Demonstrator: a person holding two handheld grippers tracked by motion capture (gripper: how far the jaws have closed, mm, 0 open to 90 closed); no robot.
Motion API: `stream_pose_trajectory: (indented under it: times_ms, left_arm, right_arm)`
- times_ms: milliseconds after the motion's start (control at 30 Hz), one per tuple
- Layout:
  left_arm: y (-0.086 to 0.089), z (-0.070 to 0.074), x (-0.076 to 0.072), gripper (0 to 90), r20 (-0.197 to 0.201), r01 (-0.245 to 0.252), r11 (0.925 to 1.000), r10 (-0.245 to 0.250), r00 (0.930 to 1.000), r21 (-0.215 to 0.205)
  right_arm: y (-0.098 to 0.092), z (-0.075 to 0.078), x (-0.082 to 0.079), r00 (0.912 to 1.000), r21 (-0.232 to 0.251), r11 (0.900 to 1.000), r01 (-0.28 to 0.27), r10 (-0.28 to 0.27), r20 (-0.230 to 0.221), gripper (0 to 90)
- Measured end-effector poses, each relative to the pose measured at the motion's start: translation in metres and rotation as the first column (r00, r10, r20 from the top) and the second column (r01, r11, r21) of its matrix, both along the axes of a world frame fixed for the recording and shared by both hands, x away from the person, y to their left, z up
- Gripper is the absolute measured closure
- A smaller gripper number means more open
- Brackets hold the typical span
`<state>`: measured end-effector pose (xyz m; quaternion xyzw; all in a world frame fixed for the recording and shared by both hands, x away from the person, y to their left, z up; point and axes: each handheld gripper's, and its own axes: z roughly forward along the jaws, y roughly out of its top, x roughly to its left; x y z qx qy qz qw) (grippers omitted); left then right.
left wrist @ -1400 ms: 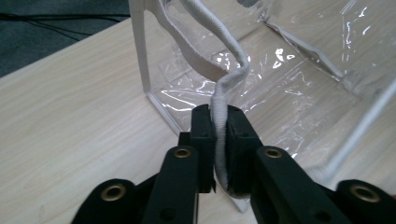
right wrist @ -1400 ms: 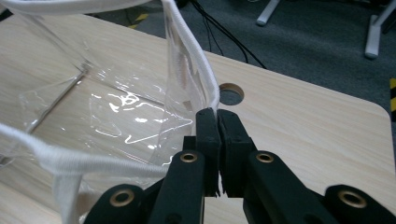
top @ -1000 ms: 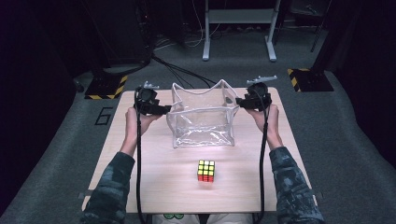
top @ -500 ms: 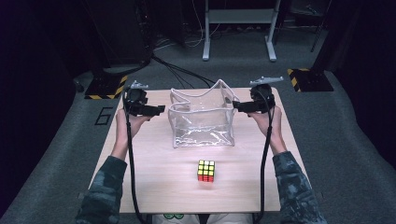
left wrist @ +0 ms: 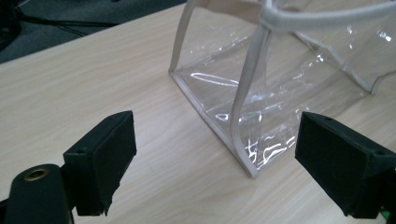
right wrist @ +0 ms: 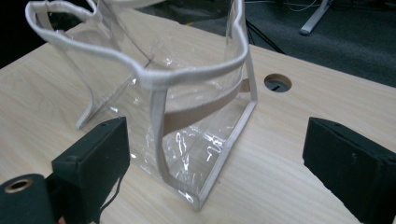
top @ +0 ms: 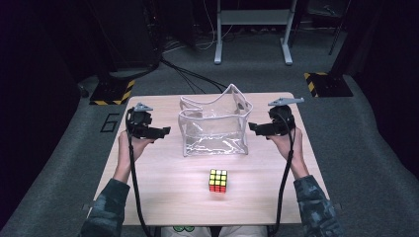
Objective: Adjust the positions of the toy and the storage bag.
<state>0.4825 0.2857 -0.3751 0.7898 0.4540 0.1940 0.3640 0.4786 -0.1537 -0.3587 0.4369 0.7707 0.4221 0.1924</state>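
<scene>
A clear plastic bag (top: pixel 215 126) with white trim stands open-topped in the middle of the wooden table (top: pixel 163 197). Its near corner seams show in the left gripper view (left wrist: pixel 243 116) and the right gripper view (right wrist: pixel 159 116). A colourful puzzle cube (top: pixel 218 180) lies in front of the bag. My left gripper (top: pixel 165 131) (left wrist: pixel 217 135) hovers just off the bag's left side. My right gripper (top: pixel 252 127) (right wrist: pixel 217 140) hovers close to its right side. Both point inward at the bag. The jaws of both have just been opening, stand wide and press on nothing.
A round cable hole (right wrist: pixel 277 83) sits in the tabletop behind the bag. Beyond the table's far edge are a grey metal stand (top: pixel 252 34), floor cables (top: pixel 192 74) and two bases with yellow-black striped edges (top: pixel 111 91) (top: pixel 328 84). Cables trail from both grippers toward the person.
Both grippers were at the bag's upper side edges; they have opened, let go and drawn back outward and toward the person. The bag stands on its own.
</scene>
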Motion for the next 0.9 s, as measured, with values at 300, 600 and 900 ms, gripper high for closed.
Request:
stream_pose_trajectory:
  times_ms: [300, 600, 900]
  left_arm:
    - [-0.001, -0.028, -0.017, 9.2, -0.023, 0.019, 0.9994, -0.018, 0.9996, 0.028]
    - [-0.001, -0.06, -0.03, 6.9, -0.054, 0.03, 0.9984, -0.027, 0.9982, 0.048]
    - [0.001, -0.086, -0.04, 6.2, -0.084, 0.026, 0.9987, -0.022, 0.9962, 0.043]
  right_arm:
    - [0.004, -0.028, -0.019, 0.9994, -0.008, 1.0, -0.027, 0.026, -0.021, 6.8]
    - [0.008, -0.051, -0.033, 0.9982, -0.017, 0.999, -0.048, 0.047, -0.036, 6.7]
    - [0.016, -0.073, -0.044, 0.9963, -0.003, 0.998, -0.068, 0.068, -0.053, 6.7]
